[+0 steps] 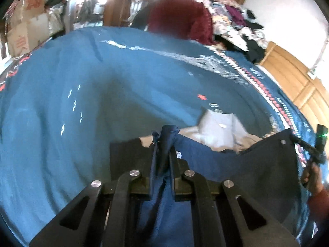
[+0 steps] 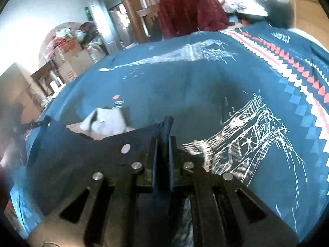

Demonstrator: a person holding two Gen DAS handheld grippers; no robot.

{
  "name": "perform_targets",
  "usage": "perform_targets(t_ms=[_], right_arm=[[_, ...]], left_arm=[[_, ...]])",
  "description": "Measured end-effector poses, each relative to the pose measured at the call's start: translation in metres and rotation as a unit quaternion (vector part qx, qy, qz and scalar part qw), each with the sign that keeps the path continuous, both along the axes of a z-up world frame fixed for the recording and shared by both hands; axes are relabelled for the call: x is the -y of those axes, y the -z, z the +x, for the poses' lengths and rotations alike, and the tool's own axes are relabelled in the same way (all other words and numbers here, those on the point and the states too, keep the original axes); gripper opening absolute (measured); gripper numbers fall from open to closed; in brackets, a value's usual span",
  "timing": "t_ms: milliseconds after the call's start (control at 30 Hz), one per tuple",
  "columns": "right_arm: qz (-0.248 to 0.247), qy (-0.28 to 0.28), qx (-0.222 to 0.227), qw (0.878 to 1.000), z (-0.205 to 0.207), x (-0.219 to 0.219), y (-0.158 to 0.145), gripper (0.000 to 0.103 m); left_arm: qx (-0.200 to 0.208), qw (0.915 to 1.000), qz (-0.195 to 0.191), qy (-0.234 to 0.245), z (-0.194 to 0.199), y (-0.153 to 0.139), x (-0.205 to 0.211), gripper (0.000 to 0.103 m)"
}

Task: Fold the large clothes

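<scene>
**Holding a dark garment by two corners over the bed**

Gripping the upper edge of a dark navy garment [image 1: 257, 164], both claws are closed tight on cloth. The left claw [image 1: 164, 144] pinches a bunched corner between its jaws, with fabric hanging down between the fingers. The right claw [image 2: 165, 135] pinches the opposite corner in the same way. The garment is stretched between them, just above a blue bedspread [image 1: 61, 103] with white line drawings and a red and white zigzag border. The edge sags in the middle, and a pale lining [image 1: 218, 127] shows behind it. A metal snap [image 2: 125, 148] sits near the right claw, so it is probably trousers or a jacket; I cannot tell which.

To do this step well, I think the two claws should move apart a little until the sagging edge becomes straight, but without pulling the cloth out of the jaws. Both should stay at the same height, so the garment comes down flat on the bedspread and not twisted. The pile of other clothes [image 1: 236, 18] and the dark red garment [image 1: 181, 18] at the far side are well apart, so there is room to lay it.
</scene>
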State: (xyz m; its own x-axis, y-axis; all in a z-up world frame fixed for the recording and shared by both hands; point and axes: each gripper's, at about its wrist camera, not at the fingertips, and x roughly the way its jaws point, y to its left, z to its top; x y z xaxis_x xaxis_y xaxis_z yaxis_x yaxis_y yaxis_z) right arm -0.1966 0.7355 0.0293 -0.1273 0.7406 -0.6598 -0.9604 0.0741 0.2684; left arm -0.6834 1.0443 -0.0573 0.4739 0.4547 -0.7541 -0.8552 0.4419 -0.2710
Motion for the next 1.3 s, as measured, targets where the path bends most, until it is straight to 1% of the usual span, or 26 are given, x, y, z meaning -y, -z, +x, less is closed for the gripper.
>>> perform_targets(t_ms=[100, 133, 200, 267, 300, 367, 433, 467, 500, 533, 567, 600, 633, 667, 700, 767, 867, 933, 967, 1000, 1033, 1067, 1100, 1167, 1233, 1300], right_arm=[[-0.016, 0.005, 0.008, 1.0, 0.008, -0.011, 0.015, 0.008], [-0.024, 0.011, 0.011, 1.0, 0.011, -0.016, 0.022, 0.0], [-0.034, 0.035, 0.014, 0.999, 0.024, -0.018, 0.034, 0.0], [-0.055, 0.054, -0.02, 0.997, 0.042, -0.02, 0.05, 0.0], [-0.066, 0.054, -0.027, 0.996, 0.044, -0.019, 0.055, 0.0], [-0.074, 0.037, -0.034, 0.996, 0.035, -0.01, 0.05, 0.0], [-0.067, 0.013, -0.024, 0.997, 0.014, 0.005, 0.036, 0.004], [-0.052, -0.012, -0.015, 0.998, -0.006, 0.022, 0.024, 0.005], [-0.04, -0.025, -0.006, 0.999, -0.022, 0.039, 0.016, 0.013], [-0.035, -0.033, -0.008, 0.999, -0.032, 0.051, 0.012, 0.023], [-0.026, -0.05, -0.022, 0.998, -0.052, 0.074, 0.009, 0.026], [-0.021, -0.063, -0.03, 0.997, -0.067, 0.09, 0.009, 0.029], [-0.02, -0.08, -0.037, 0.996, -0.083, 0.103, 0.011, 0.03], [-0.022, -0.104, -0.042, 0.993, -0.105, 0.117, 0.014, 0.03], [-0.024, -0.129, -0.048, 0.99, -0.129, 0.13, 0.019, 0.03], [-0.028, -0.172, -0.073, 0.982, -0.164, 0.142, 0.028, 0.03], [-0.041, -0.221, -0.078, 0.971, -0.199, 0.139, 0.043, 0.029], [-0.064, -0.219, -0.056, 0.972, -0.207, 0.127, 0.06, 0.029], [-0.075, -0.213, -0.064, 0.972, -0.2, 0.121, 0.069, 0.027], [-0.089, -0.202, -0.082, 0.972, -0.191, 0.114, 0.077, 0.019], [-0.098, -0.191, -0.097, 0.972, -0.182, 0.111, 0.081, 0.007], [-0.106, -0.176, -0.105, 0.973, -0.171, 0.111, 0.082, 0.002], [-0.108, -0.171, -0.101, 0.974, -0.167, 0.114, 0.08, 0.001], [-0.117, -0.167, -0.109, 0.973, -0.154, 0.125, 0.081, 0.001], [-0.123, -0.165, -0.113, 0.972, -0.152, 0.134, 0.082, 0.001], [-0.128, -0.155, -0.101, 0.974, -0.149, 0.14, 0.079, 0.002]], left_arm=[[-0.012, 0.9998, 0.0, -0.016, 0.007, 0.015, -0.022, 0.009], [-0.019, 0.9996, 0.003, -0.019, 0.01, 0.02, -0.028, 0.005], [-0.025, 0.9992, -0.005, -0.031, 0.014, 0.03, -0.045, 0.004], [-0.039, 0.9983, -0.02, -0.039, 0.017, 0.046, -0.059, 0.004], [-0.05, 0.997, -0.045, -0.037, 0.02, 0.06, -0.066, 0.003], [-0.084, 0.995, -0.044, -0.031, 0.024, 0.07, -0.062, 0.003], [-0.09, 0.9956, -0.026, -0.004, 0.031, 0.061, -0.042, 0.003], [-0.089, 0.9959, -0.01, 0.012, 0.033, 0.047, -0.025, 0.003], [-0.082, 0.9964, 0.003, 0.024, 0.032, 0.036, -0.01, 0.003], [-0.072, 0.9966, 0.018, 0.037, 0.03, 0.023, 0.008, 0.007], [-0.058, 0.996, 0.042, 0.054, 0.028, 0.006, 0.039, 0.009], [-0.04, 0.9958, 0.049, 0.067, 0.025, -0.004, 0.062, 0.016], [-0.018, 0.9948, 0.048, 0.088, 0.024, -0.01, 0.084, 0.03], [0.004, 0.9907, 0.052, 0.126, 0.024, -0.014, 0.12, 0.034], [0.02, 0.9882, 0.049, 0.144, 0.023, -0.013, 0.141, 0.038], [0.059, 0.9817, 0.012, 0.18, 0.021, -0.001, 0.18, 0.039], [0.059, 0.977, -0.008, 0.205, 0.027, 0.021, 0.21, 0.039], [0.037, 0.9819, -0.023, 0.184, 0.027, 0.044, 0.207, 0.039], [0.027, 0.9857, -0.035, 0.163, 0.021, 0.054, 0.2, 0.039], [0.029, 0.9895, -0.048, 0.134, 0.009, 0.064, 0.187, 0.038], [0.042, 0.9913, -0.058, 0.111, -0.005, 0.069, 0.178, 0.028], [0.076, 0.9907, -0.087, 0.072, -0.028, 0.075, 0.164, 0.018], [0.086, 0.9906, -0.096, 0.045, -0.044, 0.077, 0.16, 0.009], [0.075, 0.9936, -0.084, -0.009, -0.085, 0.073, 0.161, 0.01], [0.087, 0.99, -0.099, -0.05, -0.123, 0.077, 0.167, 0.011], [0.101, 0.9847, -0.109, -0.09, -0.162, 0.081, 0.174, 0.007]])
